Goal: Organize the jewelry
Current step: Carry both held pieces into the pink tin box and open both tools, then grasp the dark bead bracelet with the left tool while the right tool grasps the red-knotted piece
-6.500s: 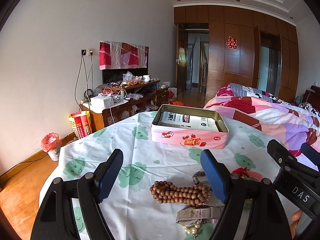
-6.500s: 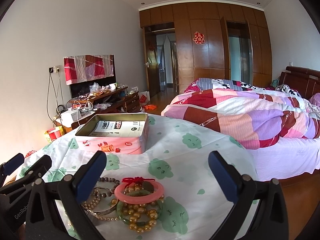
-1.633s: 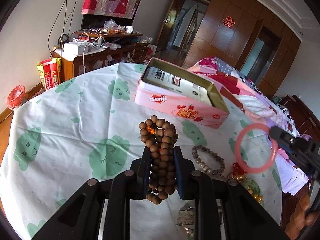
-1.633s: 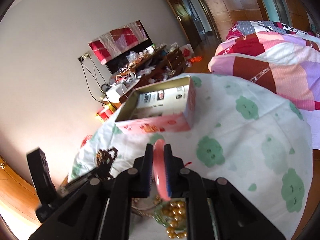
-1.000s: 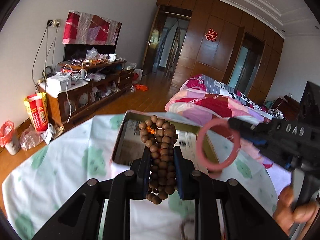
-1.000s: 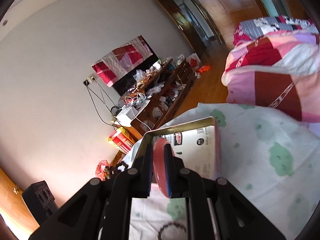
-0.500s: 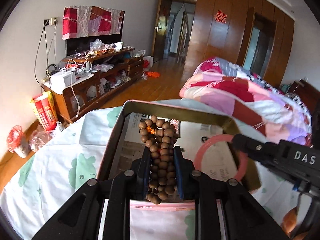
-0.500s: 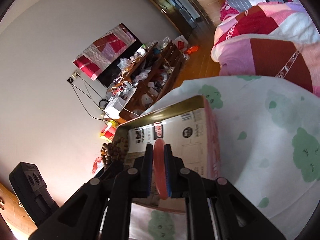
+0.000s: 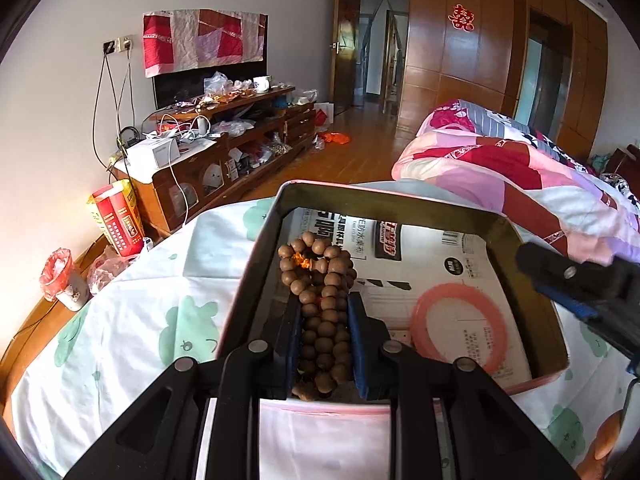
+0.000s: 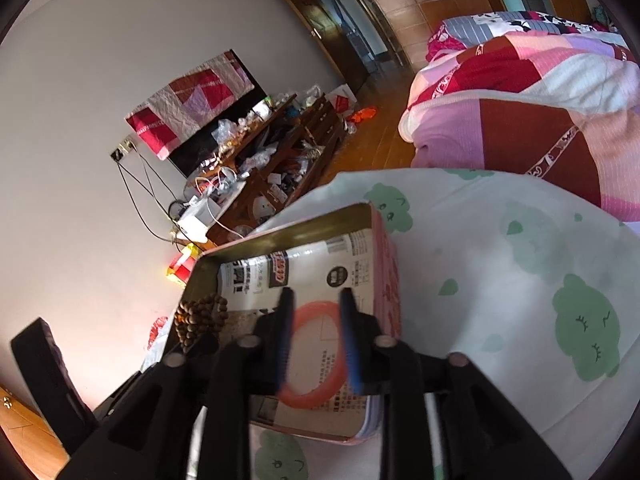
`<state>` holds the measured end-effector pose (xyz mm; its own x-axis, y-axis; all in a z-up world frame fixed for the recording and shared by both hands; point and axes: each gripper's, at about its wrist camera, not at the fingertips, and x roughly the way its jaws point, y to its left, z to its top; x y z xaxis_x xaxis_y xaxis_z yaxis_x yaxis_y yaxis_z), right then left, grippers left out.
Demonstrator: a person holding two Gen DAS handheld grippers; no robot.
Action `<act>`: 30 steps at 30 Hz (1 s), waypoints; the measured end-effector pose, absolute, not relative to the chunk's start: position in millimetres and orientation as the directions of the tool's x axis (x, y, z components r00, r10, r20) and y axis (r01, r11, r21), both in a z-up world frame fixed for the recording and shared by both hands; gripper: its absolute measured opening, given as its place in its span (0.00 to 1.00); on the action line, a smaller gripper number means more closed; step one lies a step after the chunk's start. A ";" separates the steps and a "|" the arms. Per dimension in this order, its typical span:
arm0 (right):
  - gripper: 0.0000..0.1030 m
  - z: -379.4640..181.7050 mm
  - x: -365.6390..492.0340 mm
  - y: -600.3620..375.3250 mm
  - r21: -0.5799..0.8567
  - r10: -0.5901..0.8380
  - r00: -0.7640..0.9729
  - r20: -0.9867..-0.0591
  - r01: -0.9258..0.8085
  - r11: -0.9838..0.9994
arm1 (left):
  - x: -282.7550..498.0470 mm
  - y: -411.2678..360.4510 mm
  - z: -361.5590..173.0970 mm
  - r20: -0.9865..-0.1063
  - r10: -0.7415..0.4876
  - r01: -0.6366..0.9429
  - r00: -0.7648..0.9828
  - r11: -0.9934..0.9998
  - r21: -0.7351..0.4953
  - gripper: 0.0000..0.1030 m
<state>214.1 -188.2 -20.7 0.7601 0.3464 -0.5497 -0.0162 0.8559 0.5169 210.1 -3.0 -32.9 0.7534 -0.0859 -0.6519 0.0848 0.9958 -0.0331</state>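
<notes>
Pink bangle (image 9: 459, 326) now loose in tin (image 9: 384, 199).

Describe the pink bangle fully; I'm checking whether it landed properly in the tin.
The pink bangle is a smooth, plain, slightly translucent ring, like jade or resin, unbroken. It lies flat on the printed paper lining on the floor of the pink tin, near the tin's right wall in the left wrist view. The right gripper has just been opening; its fingers stand either side of the bangle without pressing it. It lies apart from the wooden bead bracelet.
</notes>
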 end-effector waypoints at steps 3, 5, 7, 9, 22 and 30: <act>0.54 -14.1 210.0 -187.0 0.508 0.333 0.786 -0.521 -0.028 0.861 | 210.4 -4.1 -33.2 -0.655 -0.064 0.072 0.753 0.997 -0.015 0.22; 0.58 -8.3 205.1 -185.7 0.485 0.308 0.807 -0.503 -0.031 0.874 | 211.0 -4.3 -33.4 -0.657 -0.056 0.065 0.752 0.998 -0.011 0.24; 0.58 -3.9 202.9 -185.0 0.477 0.298 0.823 -0.484 -0.037 0.878 | 210.7 -4.5 -33.1 -0.656 -0.046 0.058 0.753 0.998 -0.004 0.27; 0.58 -1.1 201.9 -183.5 0.460 0.280 0.831 -0.481 -0.032 0.887 | 210.0 -5.0 -32.5 -0.652 -0.040 0.056 0.757 0.998 0.004 0.33; 0.71 32.2 172.3 -187.7 0.411 0.230 0.867 -0.442 -0.032 0.911 | 182.5 19.9 -10.8 -0.553 -0.135 0.087 0.822 0.990 -0.112 0.57; 0.71 15.7 136.4 -209.6 0.378 0.155 0.851 -0.503 0.055 0.924 | 149.5 32.2 -19.0 -0.573 -0.205 0.131 0.794 0.977 -0.169 0.57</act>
<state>136.4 -209.6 15.7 0.8505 0.1550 -0.5026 0.0546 0.9244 0.3775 149.5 32.2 -19.0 0.7937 -0.2055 -0.5725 0.1310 0.9769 -0.1690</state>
